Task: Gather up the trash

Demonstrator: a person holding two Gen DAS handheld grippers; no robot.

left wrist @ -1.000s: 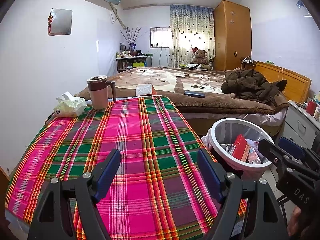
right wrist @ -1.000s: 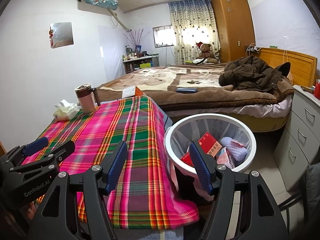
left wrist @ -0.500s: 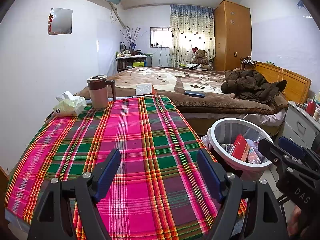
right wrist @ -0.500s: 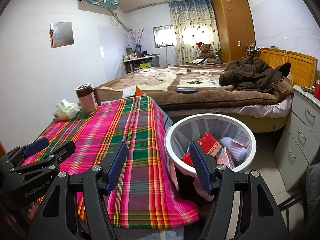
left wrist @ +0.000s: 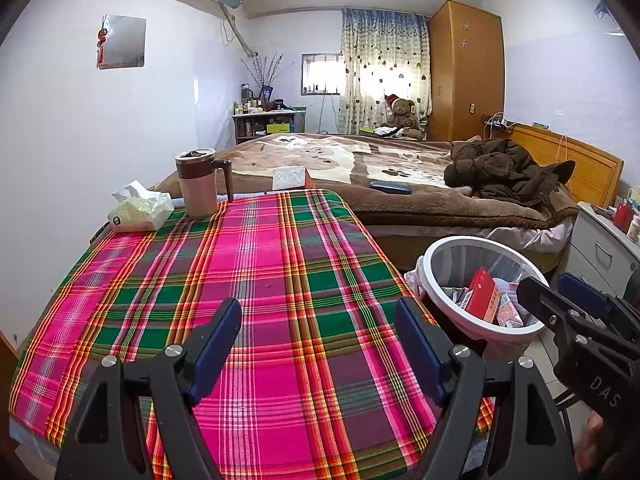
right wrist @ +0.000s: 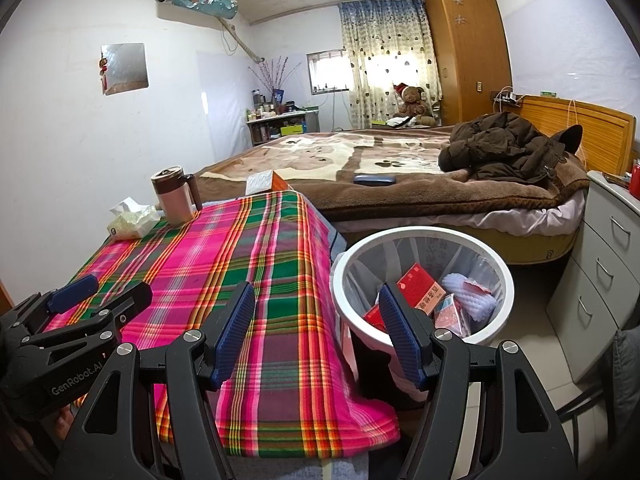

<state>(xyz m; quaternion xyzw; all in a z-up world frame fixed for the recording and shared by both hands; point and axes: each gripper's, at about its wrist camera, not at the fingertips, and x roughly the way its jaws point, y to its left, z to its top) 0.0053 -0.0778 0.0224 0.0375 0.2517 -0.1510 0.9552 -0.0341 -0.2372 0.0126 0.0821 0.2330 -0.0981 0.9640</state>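
The table wears a soft checked cloth. The bin is smooth white plastic. The blanket looks fuzzy. The wardrobe is shiny wood. The tongs have bumpy blue pads.

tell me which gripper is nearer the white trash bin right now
Right. The right gripper hangs open by the bin's near rim, one finger overlapping it in its view. The left gripper is open over the plaid tablecloth, with the bin off to its right.

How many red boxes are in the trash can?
2 that I can see. One big red box leans up in the middle of the white trash can; a smaller red one peeks out beside it. More may be hidden underneath.
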